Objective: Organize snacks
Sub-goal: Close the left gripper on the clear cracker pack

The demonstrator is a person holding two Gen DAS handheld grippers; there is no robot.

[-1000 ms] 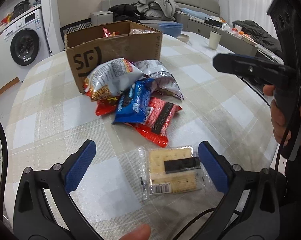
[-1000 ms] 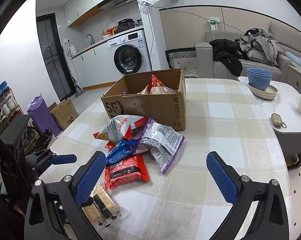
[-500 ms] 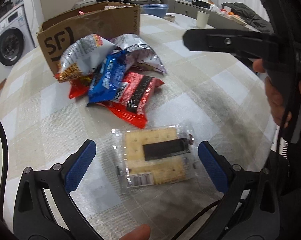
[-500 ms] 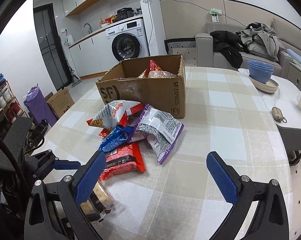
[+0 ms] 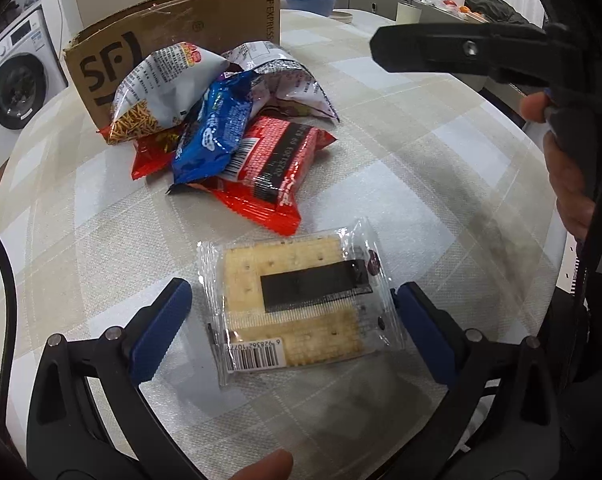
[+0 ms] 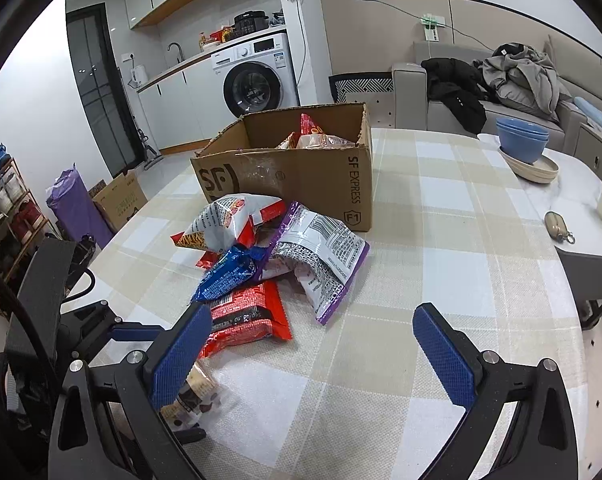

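Left wrist view: the left gripper (image 5: 291, 304) sits low in the frame with its jaws spread wide, ribbed blue pads on black arms flanking a clear plastic cracker pack (image 5: 297, 304). The pack lies flat on the checked beige tablecloth (image 5: 421, 184), showing pale square crackers, a dark band and a barcode strip; the right pad is at its crinkled edge, the left pad stands just apart. Above centre, a loose heap: a glossy red packet (image 5: 277, 168), a blue foil pouch (image 5: 215, 136) lying on it, a white crumpled chip bag (image 5: 161, 92) and a silvery purple-edged bag (image 5: 285, 76). A brown corrugated cardboard box (image 5: 173, 40) stands behind them at upper left. The right gripper's black arm crosses the upper right.

Right wrist view: the right gripper (image 6: 313, 344) hangs released, jaws wide, above bare cloth at lower centre. The heap lies centre-left, the open box behind it holding several packets. The cracker pack peeks out behind the left pad at lower left. Stacked blue bowls (image 6: 521, 140) rest at upper right.
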